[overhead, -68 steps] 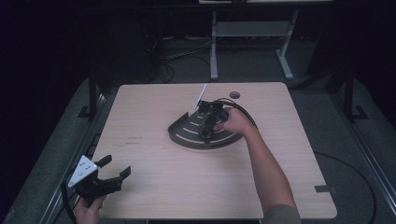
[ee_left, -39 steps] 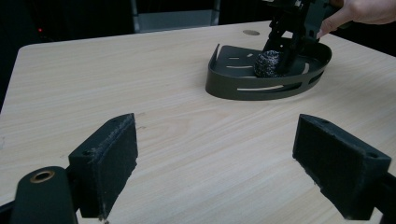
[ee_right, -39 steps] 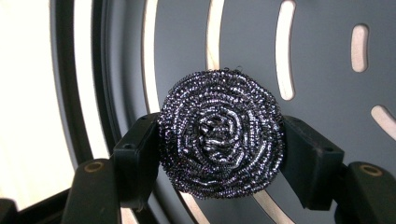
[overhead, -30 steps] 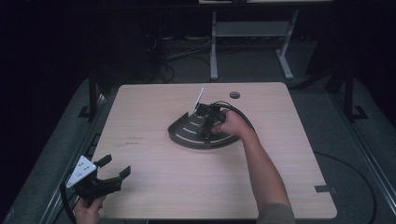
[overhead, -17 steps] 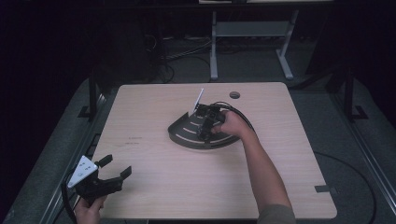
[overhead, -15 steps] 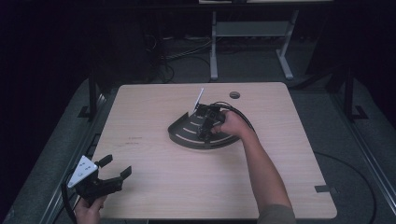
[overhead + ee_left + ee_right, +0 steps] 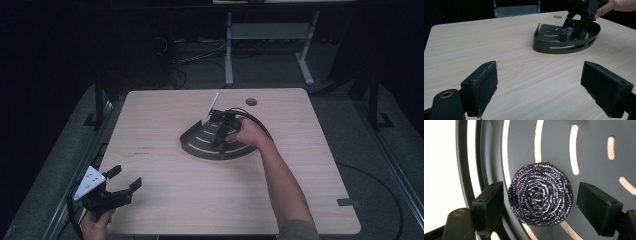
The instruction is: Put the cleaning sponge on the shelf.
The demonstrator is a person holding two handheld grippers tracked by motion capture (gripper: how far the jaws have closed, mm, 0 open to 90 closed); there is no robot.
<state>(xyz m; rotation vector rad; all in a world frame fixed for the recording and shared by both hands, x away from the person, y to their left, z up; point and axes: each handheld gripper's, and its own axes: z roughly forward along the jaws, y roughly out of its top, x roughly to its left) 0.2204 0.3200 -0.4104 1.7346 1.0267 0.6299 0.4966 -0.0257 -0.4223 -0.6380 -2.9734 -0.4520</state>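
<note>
Little has shifted over the last second: both hands are found where they were, and only the jaws of the right gripper (image 7: 218, 142) have just been opening around the steel-wool scourer (image 7: 540, 197). In the right gripper view the scourer is seen lying flat on the slotted floor of the dark corner tray (image 7: 197, 150), between the two pads but no longer pressed by them; a gap shows on the far side, while the near pad stands just beside or barely against the coil. In the left gripper view the same scourer (image 7: 568, 34) is seen resting inside the tray (image 7: 549, 46) with the right gripper (image 7: 576, 26) standing over it.

The tray is placed near the middle of the table (image 7: 165, 200), somewhat toward its far edge, with a white upright piece (image 7: 213, 105) at its far corner. The left gripper (image 7: 122, 186) is held at the near left corner of the table, its jaws spread wide with nothing between them.

As a judgement, the placing of the scourer in the tray appears done and the release is nearly complete. What is left seems to be the full clearing of the pads from the coil and the lifting of the right gripper out of the tray without the scourer being dragged along.
</note>
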